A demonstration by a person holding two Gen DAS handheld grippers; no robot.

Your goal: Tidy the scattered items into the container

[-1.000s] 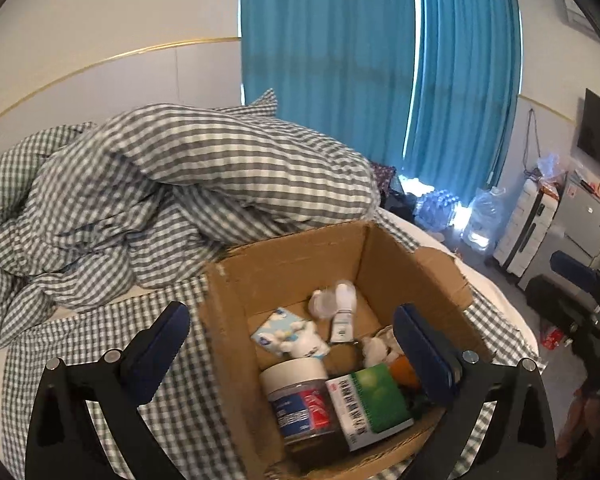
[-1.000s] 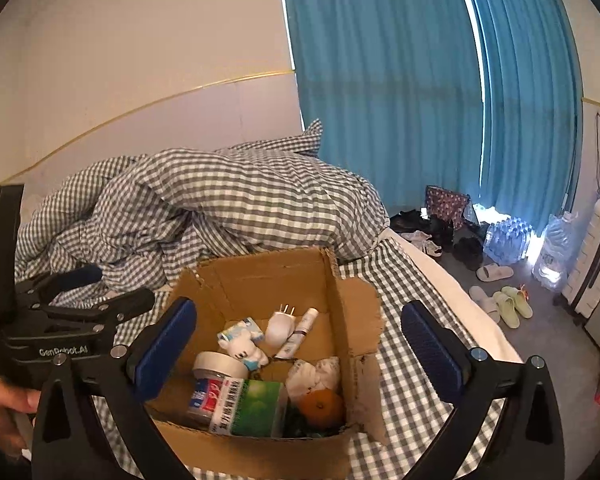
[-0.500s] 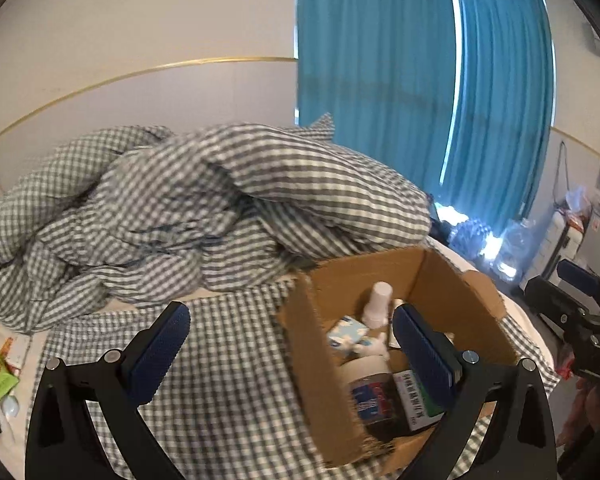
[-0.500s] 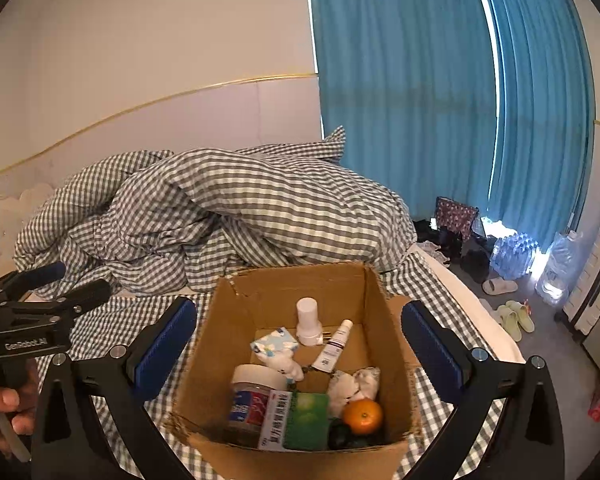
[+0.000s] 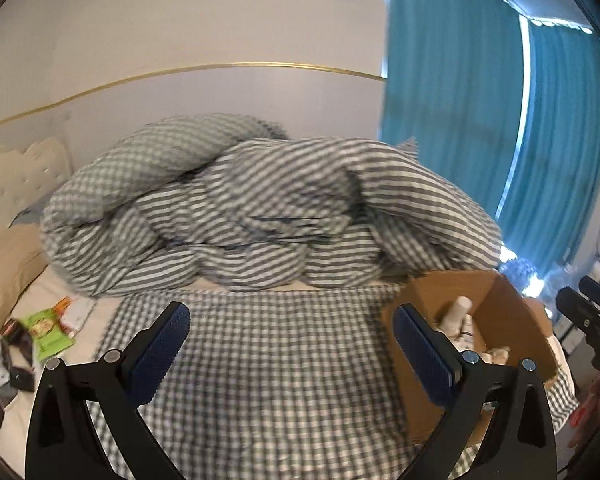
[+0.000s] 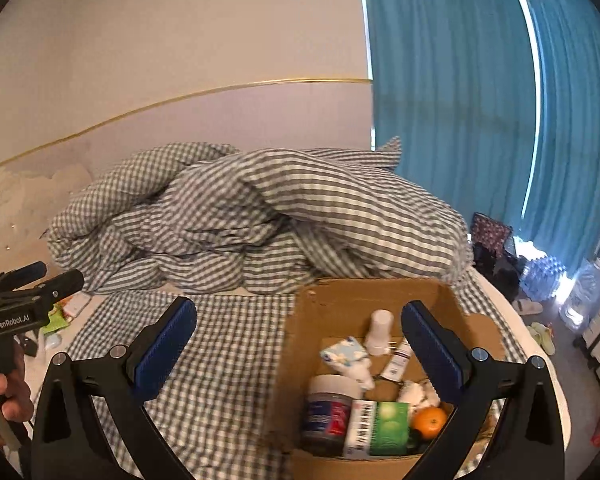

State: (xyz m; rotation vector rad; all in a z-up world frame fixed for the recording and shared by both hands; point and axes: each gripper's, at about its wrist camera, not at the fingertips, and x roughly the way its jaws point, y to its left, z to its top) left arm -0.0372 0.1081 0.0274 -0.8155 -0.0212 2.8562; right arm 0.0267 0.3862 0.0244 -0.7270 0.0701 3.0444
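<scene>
The only writing that reads clearly is "GenRobot.AI", in white on the black body of the left gripper [image 6: 32, 280], which enters the right wrist view at the left edge with a hand [image 6: 4, 392] wrapped around its grip below. A barcode shows on the white and green box [image 6: 378, 426] in the cardboard box [image 6: 300, 360]; its lettering and the red and blue label of the jar [image 6: 328, 412] beside it are too blurred to read.

In the right wrist view the right gripper [image 6: 300, 340] hangs with its 2 blue-padded fingers [image 6: 166, 346] wide apart and empty, the right finger over the cardboard box at the lower right of the frame. An orange [image 6: 430, 420], a small tube [image 6: 398, 356], a white bottle [image 6: 380, 330] and a tissue pack [image 6: 344, 352] also lie inside.

In the left wrist view the left gripper's fingers likewise stand apart, empty, over the checked bed sheet [image 5: 280, 360]. Scattered packets [image 5: 46, 330] lie at the lower left of the frame, well apart from the cardboard box at the right.
</scene>
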